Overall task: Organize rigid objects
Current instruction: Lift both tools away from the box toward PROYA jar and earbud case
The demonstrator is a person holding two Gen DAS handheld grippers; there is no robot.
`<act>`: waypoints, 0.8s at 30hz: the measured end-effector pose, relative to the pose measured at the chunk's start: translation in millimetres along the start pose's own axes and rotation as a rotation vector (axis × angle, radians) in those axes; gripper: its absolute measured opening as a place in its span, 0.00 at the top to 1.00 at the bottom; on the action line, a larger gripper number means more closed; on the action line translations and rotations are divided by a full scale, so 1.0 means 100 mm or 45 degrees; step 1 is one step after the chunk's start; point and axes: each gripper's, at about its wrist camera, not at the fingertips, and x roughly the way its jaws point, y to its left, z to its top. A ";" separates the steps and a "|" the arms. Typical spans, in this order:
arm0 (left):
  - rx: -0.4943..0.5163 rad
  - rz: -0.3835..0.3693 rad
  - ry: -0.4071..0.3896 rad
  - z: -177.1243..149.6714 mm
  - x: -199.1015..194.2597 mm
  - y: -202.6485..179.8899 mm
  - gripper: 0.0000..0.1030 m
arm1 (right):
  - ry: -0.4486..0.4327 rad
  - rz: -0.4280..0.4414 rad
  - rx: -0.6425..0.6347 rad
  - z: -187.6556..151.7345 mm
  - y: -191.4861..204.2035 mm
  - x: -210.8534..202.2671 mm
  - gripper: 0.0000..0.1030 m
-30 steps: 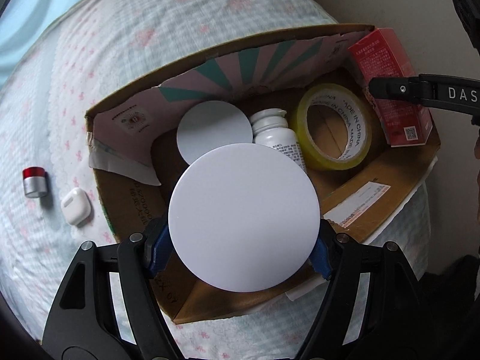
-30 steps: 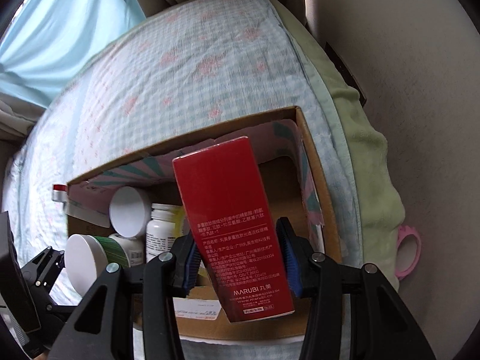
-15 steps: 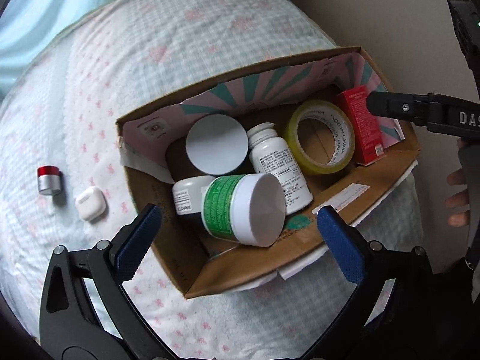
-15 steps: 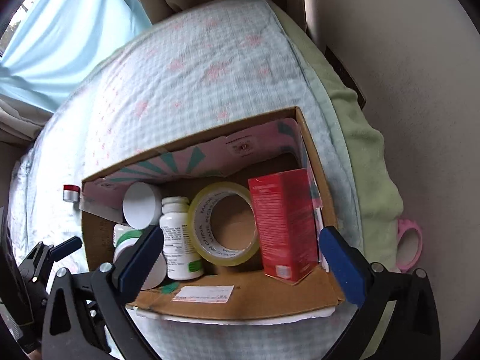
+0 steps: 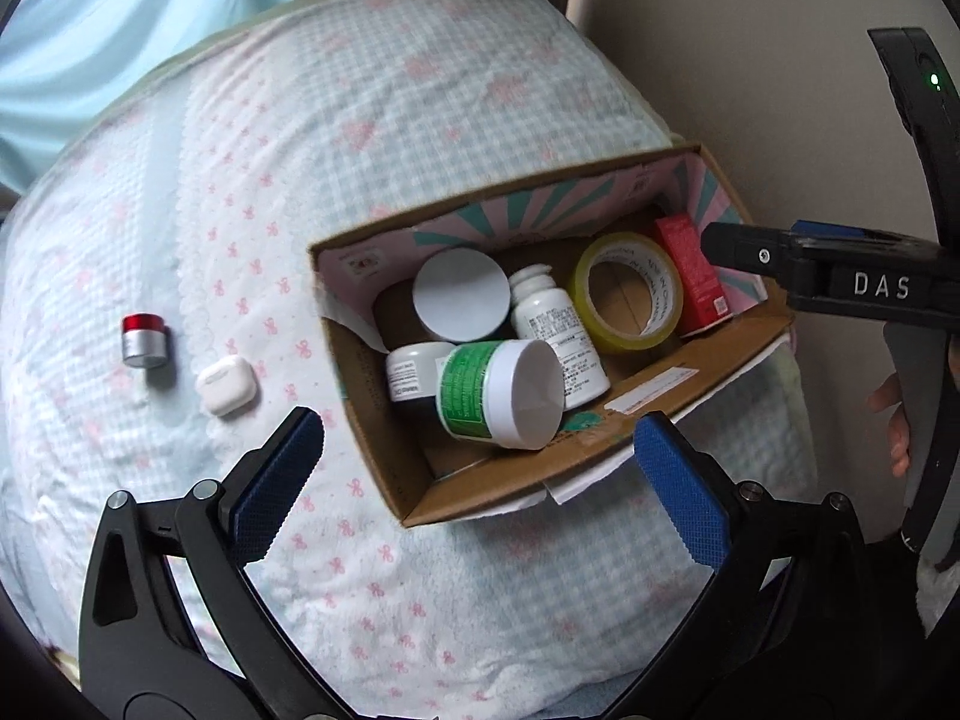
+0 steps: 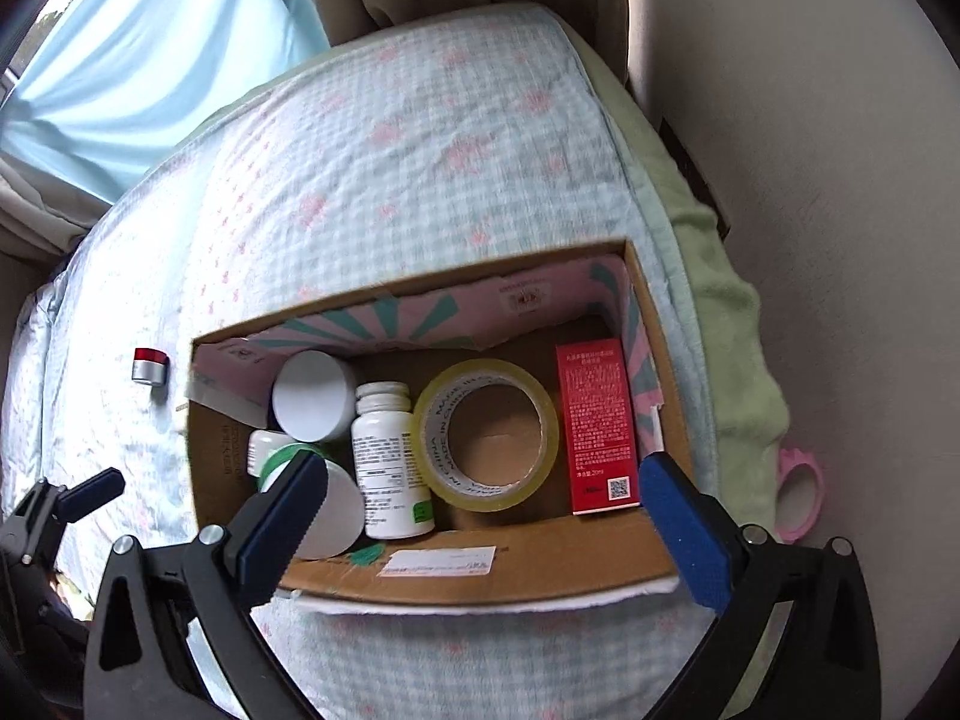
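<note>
Since 1.0 s ago: both claws have let go and pulled back from the box (image 5: pixel 600 468). The green-label jar (image 5: pixel 501 393), then clamped in the left claw (image 5: pixel 477 474), now lies on its side in the box, white lid toward the near wall. The red carton (image 6: pixel 600 423), then clamped in the right claw (image 6: pixel 480 513), now lies flat at the right end of the box.

Left claw: fingers wide apart, nothing between them, hovering above the near edge of the box. Right claw: fingers wide apart, empty, above the near wall of the box; in the left wrist view one of its fingers reaches in from the right above the carton end.

Box contents, left to right in the right wrist view: round white lid (image 6: pixel 313 396) at back left; small grey-white jar (image 5: pixel 414 369) below it, touching the green-label jar; white pill bottle (image 6: pixel 387 459) lying lengthwise; tape roll (image 6: pixel 486 441) flat, just beside the bottle; red carton beside the tape, against the right wall.

Box sits on a bed with a checked bow-print quilt (image 5: pixel 420 120).

Outside the box, on the quilt to its left: a red-capped silver jar (image 5: pixel 144 341) and a white earbud case (image 5: pixel 227 385), near each other, not touching.
</note>
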 end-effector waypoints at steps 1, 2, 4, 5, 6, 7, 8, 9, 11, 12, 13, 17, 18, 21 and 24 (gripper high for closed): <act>-0.010 0.007 -0.017 0.00 -0.08 0.02 0.00 | -0.007 -0.006 -0.005 0.01 0.03 -0.06 0.00; -0.020 0.015 -0.030 0.00 -0.16 0.05 0.00 | -0.011 -0.019 -0.011 0.03 0.07 -0.13 0.00; -0.037 0.035 -0.066 -0.02 -0.31 0.12 0.00 | -0.012 -0.061 -0.021 0.05 0.13 -0.22 0.00; -0.042 0.049 -0.085 -0.03 -0.38 0.16 0.00 | -0.026 -0.085 -0.026 0.05 0.16 -0.26 0.00; -0.048 0.066 -0.102 -0.04 -0.45 0.20 0.00 | -0.048 -0.109 -0.032 0.05 0.19 -0.32 0.00; -0.055 0.078 -0.116 -0.06 -0.53 0.24 0.00 | -0.065 -0.122 -0.038 0.04 0.22 -0.37 0.00; -0.067 0.082 -0.130 -0.07 -0.60 0.29 0.00 | -0.080 -0.132 -0.046 0.04 0.25 -0.41 0.00; -0.083 0.083 -0.145 -0.09 -0.68 0.35 0.00 | -0.091 -0.137 -0.057 0.03 0.28 -0.44 0.00; -0.113 0.088 -0.180 -0.12 -0.80 0.46 0.00 | -0.097 -0.144 -0.088 0.01 0.34 -0.48 0.00; -0.129 0.094 -0.199 -0.14 -0.88 0.52 0.00 | -0.096 -0.144 -0.103 0.00 0.39 -0.50 0.00; -0.145 0.100 -0.219 -0.17 -0.95 0.59 0.00 | -0.103 -0.134 -0.114 -0.02 0.43 -0.53 0.00; -0.193 0.135 -0.273 -0.27 -1.17 0.84 0.00 | -0.172 -0.068 -0.134 -0.10 0.63 -0.76 0.00; -0.204 0.141 -0.282 -0.29 -1.22 0.90 0.00 | -0.194 -0.075 -0.147 -0.12 0.71 -0.82 0.00; -0.229 0.139 -0.319 -0.38 -1.39 1.12 0.00 | -0.251 -0.097 -0.195 -0.18 0.98 -1.01 0.00; -0.226 0.134 -0.360 -0.46 -1.55 1.34 0.00 | -0.299 -0.121 -0.240 -0.26 1.29 -1.17 0.00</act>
